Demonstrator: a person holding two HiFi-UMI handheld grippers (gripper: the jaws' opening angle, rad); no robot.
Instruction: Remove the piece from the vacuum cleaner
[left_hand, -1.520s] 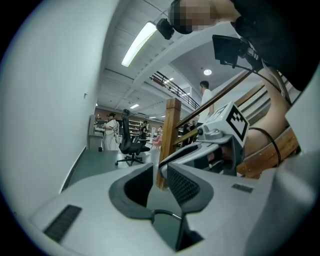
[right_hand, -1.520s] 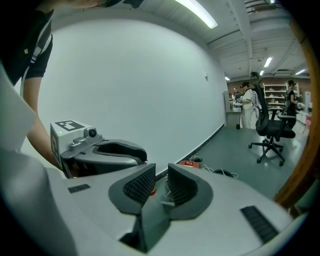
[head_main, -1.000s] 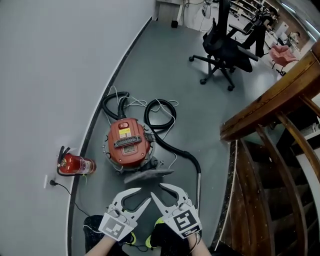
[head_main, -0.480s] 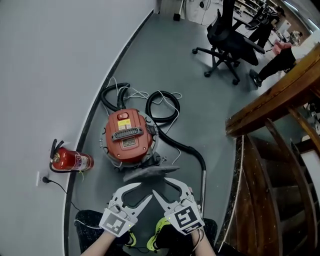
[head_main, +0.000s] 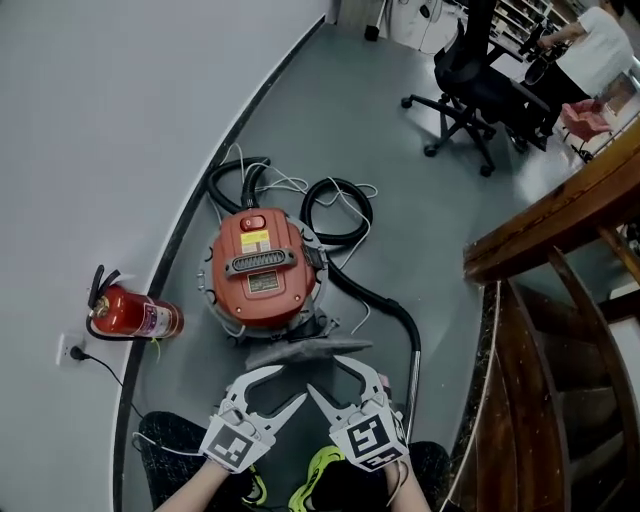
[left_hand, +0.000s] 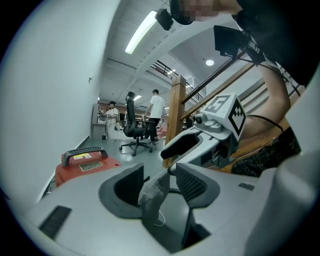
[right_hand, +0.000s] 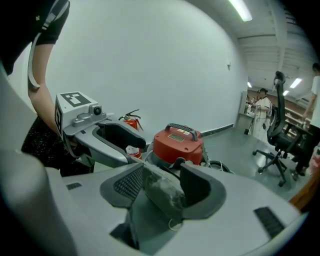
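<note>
A red vacuum cleaner (head_main: 262, 265) stands on the grey floor with its black hose (head_main: 340, 210) coiled behind it. A flat grey piece (head_main: 305, 352) hangs just in front of its base, one end between each gripper's jaws. My left gripper (head_main: 278, 380) and right gripper (head_main: 325, 372) sit side by side, tips toward the vacuum. The jaws of both have just been opening. In the left gripper view the piece (left_hand: 155, 192) leans on one pad with a gap at the other. In the right gripper view the piece (right_hand: 162, 192) also lies loose between the jaws.
A red fire extinguisher (head_main: 125, 315) lies by the curved white wall, near a plugged-in cable (head_main: 95, 365). A wooden stair rail (head_main: 560, 220) runs along the right. A black office chair (head_main: 480, 90) stands far back. The person's shoes (head_main: 320, 475) are under the grippers.
Both grippers have sunk toward the floor with the grey piece, and their jaws now stand wider apart. The vacuum cleaner looks closer in the head view.
</note>
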